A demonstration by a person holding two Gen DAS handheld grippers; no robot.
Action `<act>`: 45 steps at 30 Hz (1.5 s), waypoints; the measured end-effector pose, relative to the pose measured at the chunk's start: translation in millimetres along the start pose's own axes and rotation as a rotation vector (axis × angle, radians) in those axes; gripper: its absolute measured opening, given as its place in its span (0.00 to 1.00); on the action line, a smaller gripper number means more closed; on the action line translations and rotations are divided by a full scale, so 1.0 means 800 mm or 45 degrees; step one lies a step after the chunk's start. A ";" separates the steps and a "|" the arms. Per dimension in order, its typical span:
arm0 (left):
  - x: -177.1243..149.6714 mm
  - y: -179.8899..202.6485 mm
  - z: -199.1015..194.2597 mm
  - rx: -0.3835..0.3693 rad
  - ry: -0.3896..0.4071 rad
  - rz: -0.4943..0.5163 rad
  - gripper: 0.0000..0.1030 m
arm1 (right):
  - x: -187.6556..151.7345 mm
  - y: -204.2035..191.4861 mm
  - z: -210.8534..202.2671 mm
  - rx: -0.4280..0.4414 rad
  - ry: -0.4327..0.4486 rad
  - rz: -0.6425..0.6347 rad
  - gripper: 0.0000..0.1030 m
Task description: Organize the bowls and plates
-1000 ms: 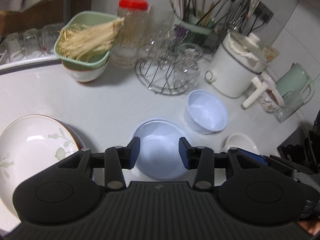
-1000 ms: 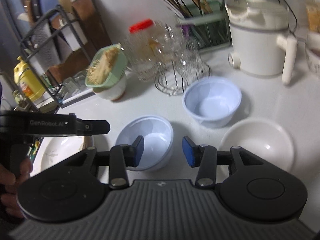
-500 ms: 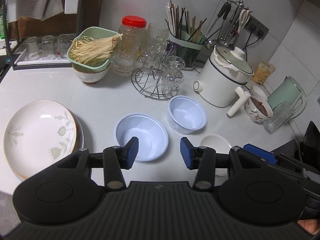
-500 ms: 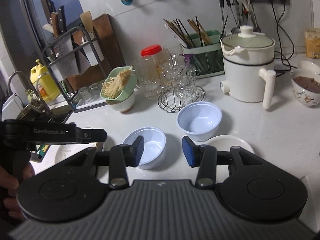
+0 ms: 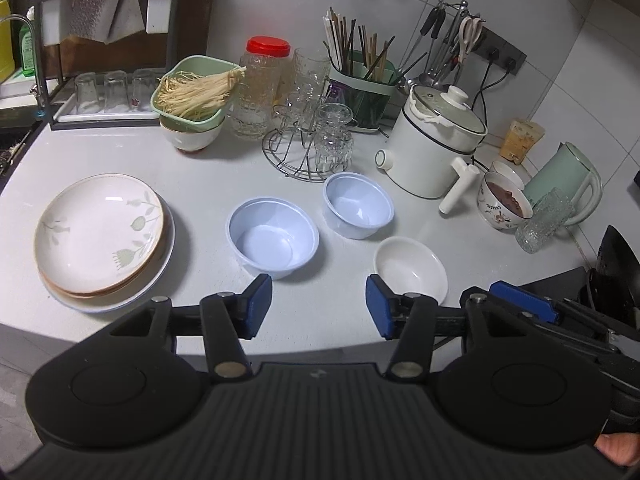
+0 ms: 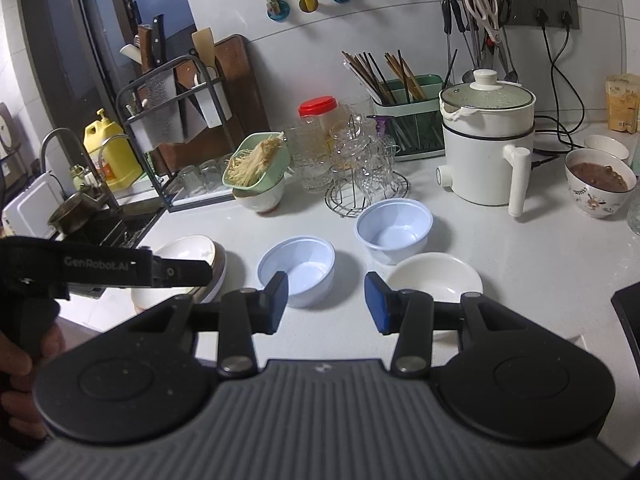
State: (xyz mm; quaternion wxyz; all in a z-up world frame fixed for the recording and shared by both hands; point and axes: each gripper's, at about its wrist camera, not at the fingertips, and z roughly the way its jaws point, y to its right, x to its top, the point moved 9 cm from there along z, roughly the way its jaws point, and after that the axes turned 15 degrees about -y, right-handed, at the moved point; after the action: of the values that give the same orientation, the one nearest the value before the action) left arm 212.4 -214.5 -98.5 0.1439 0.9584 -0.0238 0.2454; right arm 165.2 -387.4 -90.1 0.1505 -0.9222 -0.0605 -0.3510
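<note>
Home kitchen: sink tap (image 6: 60, 140), chopsticks (image 5: 360, 50).

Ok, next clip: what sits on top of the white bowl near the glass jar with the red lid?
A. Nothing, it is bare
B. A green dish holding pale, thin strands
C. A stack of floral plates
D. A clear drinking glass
B. The green dish rests on the white bowl beside the red-lidded jar, with a bundle of pale strands lying in it; the floral plates lie apart, nearer the counter's front.

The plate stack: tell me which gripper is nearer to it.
Left. The left gripper hangs open and empty just right of the plate stack, jaws opening. The right gripper sits farther right, before the blue bowl and white dish.
</note>
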 end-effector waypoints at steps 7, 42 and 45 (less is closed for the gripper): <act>-0.023 -0.004 -0.014 0.008 -0.027 -0.003 0.61 | -0.017 -0.010 -0.017 -0.024 0.015 0.010 0.45; 0.119 -0.038 0.112 -0.214 -0.221 0.295 0.63 | 0.025 0.021 0.065 -0.379 0.012 0.398 0.70; 0.127 -0.038 0.126 -0.217 -0.260 0.361 0.74 | 0.032 0.017 0.063 -0.396 0.037 0.410 0.84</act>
State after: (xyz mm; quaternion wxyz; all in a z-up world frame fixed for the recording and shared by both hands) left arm 351.8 -211.9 -143.0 0.1852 0.9497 -0.1938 0.1617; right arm 219.0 -383.8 -112.2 0.0614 -0.9269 0.1445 -0.3408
